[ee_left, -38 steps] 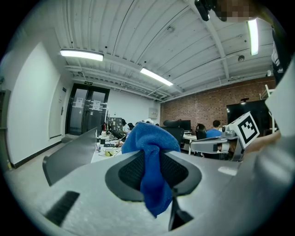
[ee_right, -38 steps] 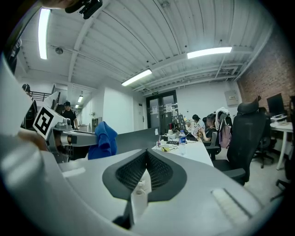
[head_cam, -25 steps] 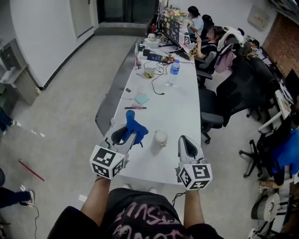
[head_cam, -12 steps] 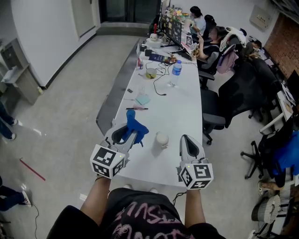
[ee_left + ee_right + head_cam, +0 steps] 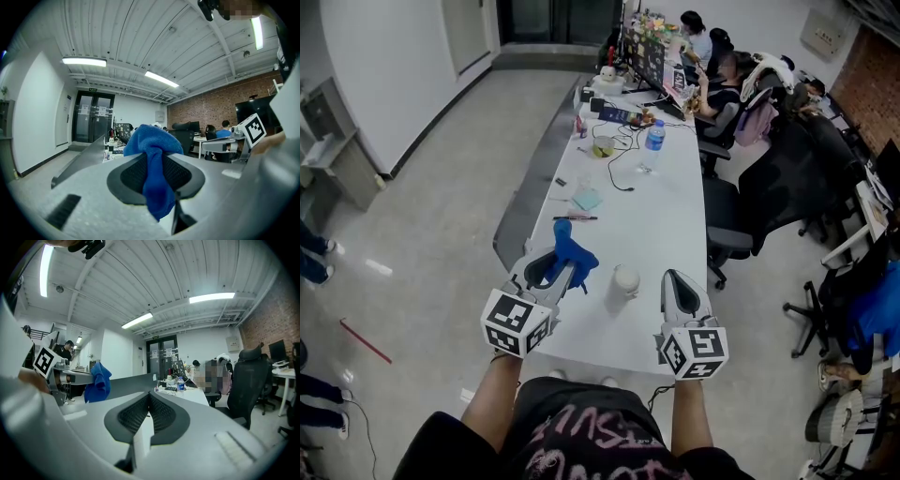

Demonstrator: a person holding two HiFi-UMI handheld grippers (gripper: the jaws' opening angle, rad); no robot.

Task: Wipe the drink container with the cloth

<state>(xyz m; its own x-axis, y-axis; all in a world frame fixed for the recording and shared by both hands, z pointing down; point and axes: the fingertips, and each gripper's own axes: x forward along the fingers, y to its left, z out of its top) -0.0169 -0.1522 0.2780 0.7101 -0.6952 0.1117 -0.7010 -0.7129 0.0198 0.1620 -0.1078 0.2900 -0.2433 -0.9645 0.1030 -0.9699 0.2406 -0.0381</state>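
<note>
The left gripper (image 5: pixel 155 174) is pinching a blue cloth (image 5: pixel 151 143). Its jaws press on the cloth from both sides. The cloth bunches up above the pads in a rounded wad, and a tail of it hangs down past them on the near side. In the head view the wad sticks out past the far end of this gripper, over the near left part of the white table (image 5: pixel 661 220).

The right gripper (image 5: pixel 148 412) has its jaws pressed together, pad against pad, with nothing between them. It is held over the near right part of the table, apart from the left gripper and about level with it.

The cup (image 5: pixel 624 279), white and round, stands upright on the table between the two grippers and just far of their tips. It is just right of the cloth, and I cannot tell whether the two touch. The right gripper does not touch it.

Further along the table lie a pen (image 5: pixel 573 217), a pale note pad (image 5: pixel 587 199), cables and a water bottle (image 5: pixel 650 141). Black chairs (image 5: pixel 741 220) stand along the right side.
</note>
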